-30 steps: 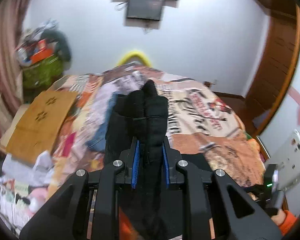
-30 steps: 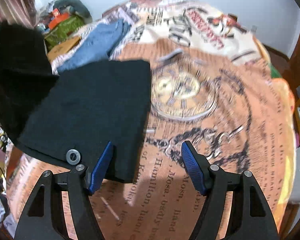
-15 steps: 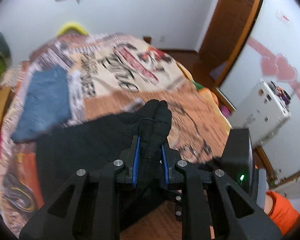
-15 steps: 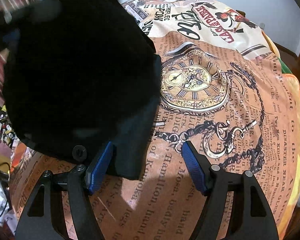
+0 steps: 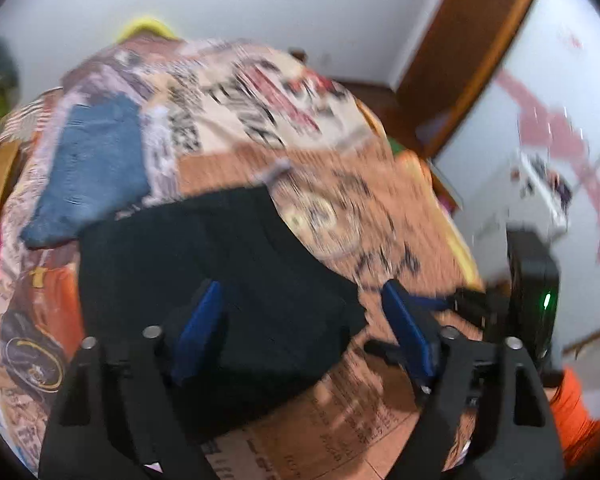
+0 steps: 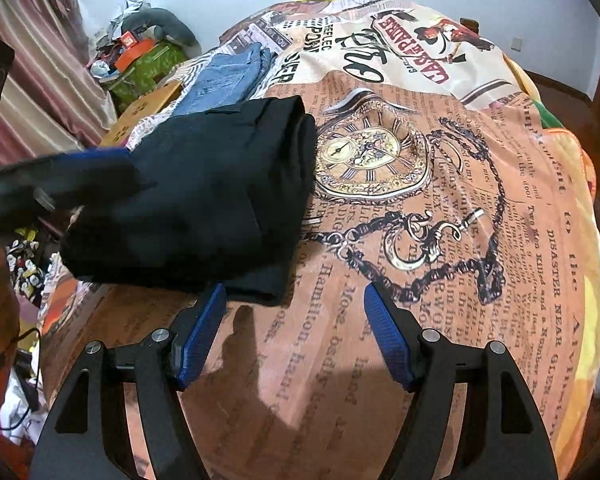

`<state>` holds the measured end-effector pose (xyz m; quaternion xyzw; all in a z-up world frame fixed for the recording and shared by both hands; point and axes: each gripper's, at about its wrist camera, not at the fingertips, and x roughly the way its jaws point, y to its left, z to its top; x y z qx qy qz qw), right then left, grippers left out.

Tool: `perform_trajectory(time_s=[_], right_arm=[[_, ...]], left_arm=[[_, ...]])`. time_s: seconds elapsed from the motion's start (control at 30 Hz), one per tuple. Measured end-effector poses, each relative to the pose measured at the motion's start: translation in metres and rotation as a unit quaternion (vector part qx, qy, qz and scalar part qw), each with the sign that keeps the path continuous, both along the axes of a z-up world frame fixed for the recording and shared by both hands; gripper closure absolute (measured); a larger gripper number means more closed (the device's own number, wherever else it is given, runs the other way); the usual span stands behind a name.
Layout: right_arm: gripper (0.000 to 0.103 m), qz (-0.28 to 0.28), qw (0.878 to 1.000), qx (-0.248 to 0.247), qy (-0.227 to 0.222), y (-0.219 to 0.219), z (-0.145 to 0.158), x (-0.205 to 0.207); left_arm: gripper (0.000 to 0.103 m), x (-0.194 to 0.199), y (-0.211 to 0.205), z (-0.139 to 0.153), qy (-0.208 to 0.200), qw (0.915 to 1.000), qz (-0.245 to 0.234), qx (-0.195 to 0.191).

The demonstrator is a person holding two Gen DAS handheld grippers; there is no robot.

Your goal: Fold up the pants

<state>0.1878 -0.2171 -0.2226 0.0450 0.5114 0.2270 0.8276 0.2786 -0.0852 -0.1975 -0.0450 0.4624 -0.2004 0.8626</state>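
Note:
The black pants [image 6: 220, 192] lie folded in a thick stack on the printed bedspread [image 6: 440, 264]. In the left wrist view the pants [image 5: 204, 272] lie just beyond my left gripper [image 5: 304, 332], which is open and empty over their near edge. My right gripper [image 6: 292, 332] is open and empty, just in front of the stack's near right corner. The left gripper also shows blurred at the left of the right wrist view [image 6: 60, 184], over the stack's left side.
Folded blue jeans [image 6: 228, 76] lie on the bed behind the black stack, and show in the left wrist view [image 5: 96, 172]. Clutter and a green bag [image 6: 144, 64] stand at the far left by a curtain. A wooden door [image 5: 472, 40] stands at the right.
My left gripper carried the pants' end over onto the stack, then opened and let go. The pants now lie folded. My right gripper stayed open and nearly still.

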Motion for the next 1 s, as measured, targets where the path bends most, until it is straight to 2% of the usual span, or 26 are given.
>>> perform_trajectory(time_s=[0.1,0.2,0.23,0.3,0.43,0.5,0.6,0.7,0.8,0.87,1.0], right_arm=[[0.034,-0.001,1.0,0.003,0.002,0.001,0.001,-0.001],[0.034,0.001,1.0,0.007,0.006,0.006,0.001,-0.002],[0.034,0.002,1.0,0.007,0.006,0.008,0.001,-0.003],[0.034,0.006,1.0,0.007,0.01,0.013,-0.001,-0.002],[0.034,0.015,1.0,0.004,0.015,0.023,-0.003,-0.005],[0.034,0.02,1.0,0.002,0.018,0.027,-0.005,-0.004],[0.034,0.025,0.999,-0.003,0.02,0.033,-0.007,0.0],[0.034,0.031,0.999,-0.009,0.021,0.038,-0.009,0.006],[0.034,0.04,0.999,-0.016,0.019,0.042,-0.011,0.013],[0.034,0.047,0.998,-0.024,0.018,0.045,-0.014,0.018],[0.034,0.044,0.998,-0.04,0.013,0.041,-0.015,0.026]], left_arm=[[0.017,0.014,0.029,0.009,-0.013,0.9988,0.042,0.019],[0.015,0.043,0.058,0.004,-0.02,0.9944,0.081,0.065],[0.015,0.058,0.069,-0.002,-0.018,0.9904,0.098,0.096],[0.015,0.081,0.087,-0.015,-0.007,0.9845,0.116,0.132],[0.015,0.129,0.121,-0.05,0.041,0.9763,0.145,0.156],[0.015,0.145,0.13,-0.067,0.062,0.974,0.143,0.165],[0.015,0.161,0.13,-0.094,0.086,0.9665,0.136,0.2],[0.015,0.166,0.124,-0.119,0.11,0.9597,0.104,0.237],[0.015,0.157,0.126,-0.124,0.106,0.9614,0.096,0.236],[0.015,0.15,0.129,-0.124,0.118,0.9616,0.092,0.23],[0.015,0.129,0.128,-0.119,0.117,0.9562,0.086,0.254]])
